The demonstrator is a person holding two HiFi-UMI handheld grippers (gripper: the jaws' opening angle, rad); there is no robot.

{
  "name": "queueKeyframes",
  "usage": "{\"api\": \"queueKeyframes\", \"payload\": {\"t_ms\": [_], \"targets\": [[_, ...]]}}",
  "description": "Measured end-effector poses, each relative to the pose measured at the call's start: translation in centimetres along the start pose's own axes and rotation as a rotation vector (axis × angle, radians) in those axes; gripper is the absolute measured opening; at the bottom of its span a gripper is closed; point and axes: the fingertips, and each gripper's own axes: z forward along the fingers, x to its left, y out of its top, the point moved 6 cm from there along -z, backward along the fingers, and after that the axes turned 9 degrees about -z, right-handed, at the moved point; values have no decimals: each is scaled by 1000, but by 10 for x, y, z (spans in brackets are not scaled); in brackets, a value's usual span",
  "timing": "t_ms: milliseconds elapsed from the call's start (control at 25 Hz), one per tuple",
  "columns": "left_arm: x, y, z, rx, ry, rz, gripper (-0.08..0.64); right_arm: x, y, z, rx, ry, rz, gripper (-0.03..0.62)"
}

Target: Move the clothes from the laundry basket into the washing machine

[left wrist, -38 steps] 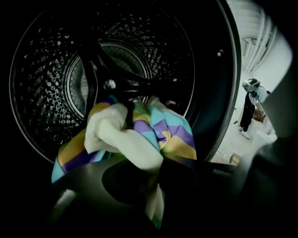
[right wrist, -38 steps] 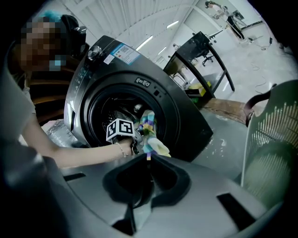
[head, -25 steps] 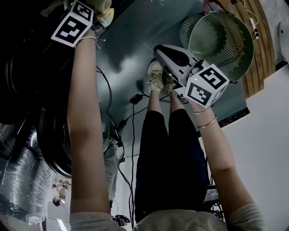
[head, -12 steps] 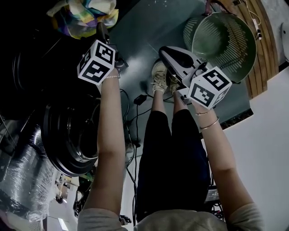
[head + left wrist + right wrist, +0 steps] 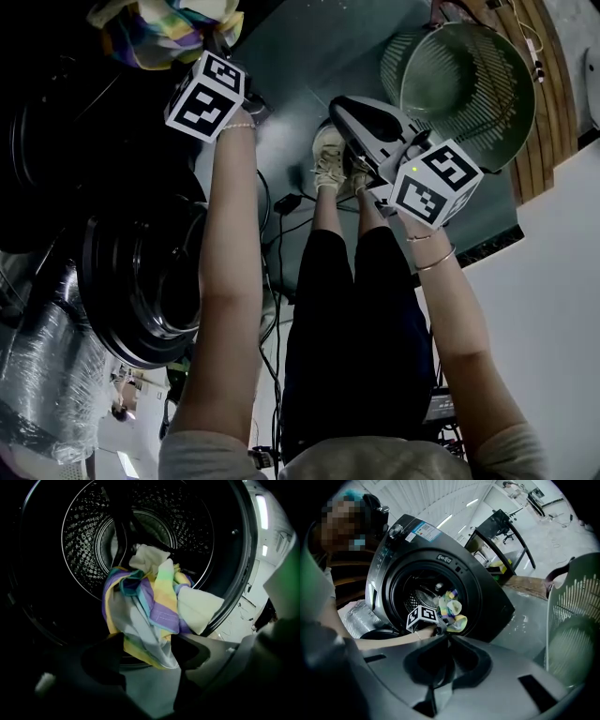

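A bundle of pastel striped cloth (image 5: 150,597) hangs over the lower lip of the washing machine's drum (image 5: 84,541). Its tail dangles between the spread jaws of my left gripper (image 5: 150,653), and the pads do not press it. The head view shows the same cloth (image 5: 164,33) at the top left, just beyond the left gripper (image 5: 220,56). My right gripper (image 5: 337,105) hovers over the floor by the green laundry basket (image 5: 464,80), shut with nothing in it. In the right gripper view its jaws (image 5: 449,637) meet, and the basket (image 5: 576,620) looks empty.
The machine's round door (image 5: 141,291) stands swung open at the left. The person's legs and shoes (image 5: 328,159) stand between machine and basket. Cables (image 5: 277,234) trail across the floor. A foil-wrapped hose (image 5: 47,375) lies lower left, a wooden platform (image 5: 539,112) behind the basket.
My left gripper pulled back from deep in the drum toward the right. The cloth now hangs loose at the drum mouth. The right gripper stayed put.
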Motion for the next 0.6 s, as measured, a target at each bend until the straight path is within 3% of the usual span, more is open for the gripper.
{"api": "queueKeyframes", "payload": {"t_ms": [40,120,360,480,600], "targets": [[0,3,-1,-12,10,-3,310,0,1,0,-1,1,-2,31],[-1,12,-1,-55,5,2,23,0,4,0,-8,2,-1,31],[-16,36,24,-43,-127,65,21,-2,7,2,-16,3,5,31],[-29,61,34,-78,-212,98,20,-4,8,3,-21,0,8,31],[-41,86,37,-138,-238,140,20,-4,10,4,-26,-1,13,31]]}}
